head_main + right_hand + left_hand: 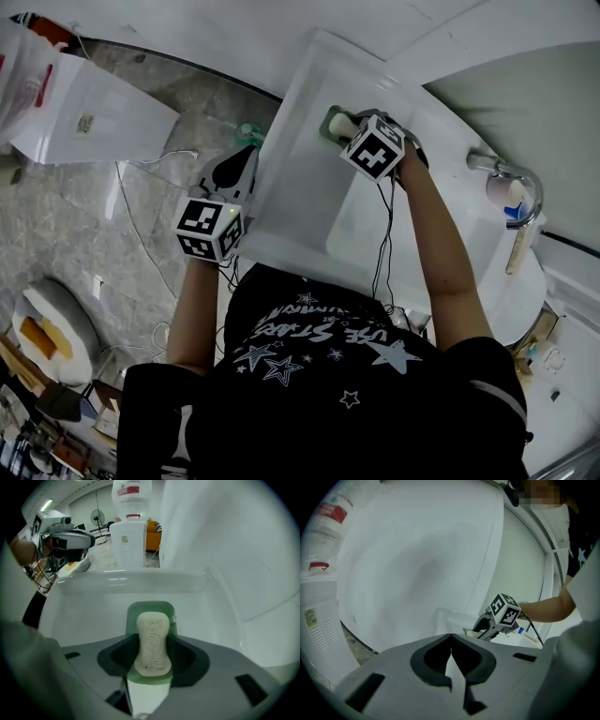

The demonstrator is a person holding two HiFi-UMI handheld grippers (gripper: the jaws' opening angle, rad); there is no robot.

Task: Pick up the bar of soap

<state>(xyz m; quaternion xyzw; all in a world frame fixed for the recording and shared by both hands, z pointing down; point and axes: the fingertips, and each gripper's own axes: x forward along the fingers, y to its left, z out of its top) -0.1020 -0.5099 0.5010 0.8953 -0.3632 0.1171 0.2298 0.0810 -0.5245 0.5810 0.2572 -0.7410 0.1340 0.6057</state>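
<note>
White basin (300, 187) fills the middle of the scene, with grey stone-patterned floor (141, 225) to its left and a chrome tap (506, 169) at the far right. The bar of soap (152, 625) lies flat in a green soap dish (150, 607) at the basin's far end.

The right gripper (152, 644) points steeply down over it; its fingers (187, 657) stand apart, one along each long side of the bar and close against it. I see no firm clamp yet, and the bar rests in the dish. The left gripper (451, 637) hangs out over the floor, left of the basin and well apart from the soap; its fingers (429, 657) are together with nothing between them.

The step in hand looks like the closing on the bar. It would go best with the bar kept centred between the fingers and squeezed across its narrow width; the tips should sit low on its sides but above the dish rim, so the dish is not caught too. Soap may be slick, so a steady, even squeeze seems wiser than a quick one; then lift straight up, holding the gripper's angle so the bar cannot slide out endways.
</note>
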